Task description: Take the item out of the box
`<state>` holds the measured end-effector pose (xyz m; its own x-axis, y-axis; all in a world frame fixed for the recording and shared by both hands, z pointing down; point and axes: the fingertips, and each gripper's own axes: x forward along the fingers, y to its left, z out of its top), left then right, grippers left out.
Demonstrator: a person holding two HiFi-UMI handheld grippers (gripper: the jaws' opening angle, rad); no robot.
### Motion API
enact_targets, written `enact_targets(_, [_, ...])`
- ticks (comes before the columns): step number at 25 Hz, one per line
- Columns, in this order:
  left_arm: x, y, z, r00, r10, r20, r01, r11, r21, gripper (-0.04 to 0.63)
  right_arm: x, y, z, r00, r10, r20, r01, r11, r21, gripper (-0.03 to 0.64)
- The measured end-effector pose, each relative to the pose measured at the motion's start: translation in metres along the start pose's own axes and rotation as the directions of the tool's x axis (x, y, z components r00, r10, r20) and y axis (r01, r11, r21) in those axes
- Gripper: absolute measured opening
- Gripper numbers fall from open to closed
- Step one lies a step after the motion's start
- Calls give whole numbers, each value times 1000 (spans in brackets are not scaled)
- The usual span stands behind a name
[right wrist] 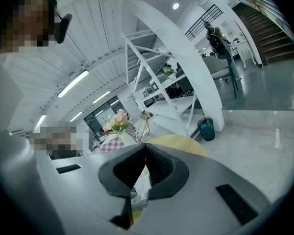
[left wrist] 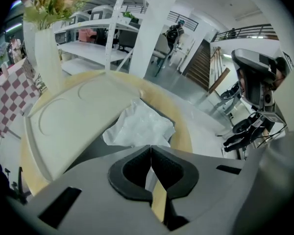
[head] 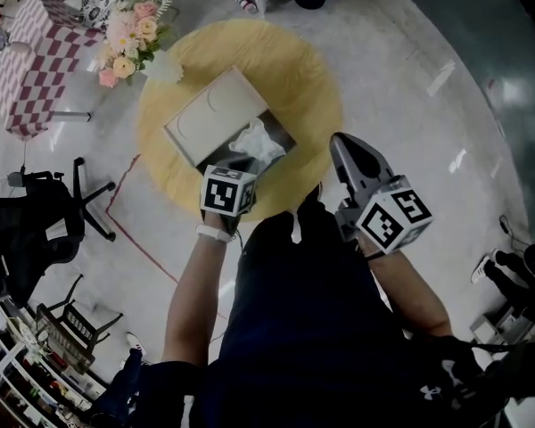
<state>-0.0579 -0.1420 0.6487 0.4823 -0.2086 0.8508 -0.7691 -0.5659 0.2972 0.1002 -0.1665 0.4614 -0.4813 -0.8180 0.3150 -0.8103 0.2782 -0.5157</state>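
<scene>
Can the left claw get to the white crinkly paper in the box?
Probably yes. The lid is pushed aside, the white paper pokes up right ahead of the left claw, nothing between. Its jaws are shut, so they'd need opening first.

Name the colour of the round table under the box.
Pale yellow. The table shows best in the head view.
</scene>
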Motion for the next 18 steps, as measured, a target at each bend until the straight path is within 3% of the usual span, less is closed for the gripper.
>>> enact_targets(9, [-34,-9,7,995,14,97,-16,1000,23,18,-10,18,-2,1000,24,9,-23,1000,-19,11])
enact_targets(18, [-75,-24,31,973,-2,231,-11,999,54,18,-16,43,8,998,63,27,-61,996,-60,12])
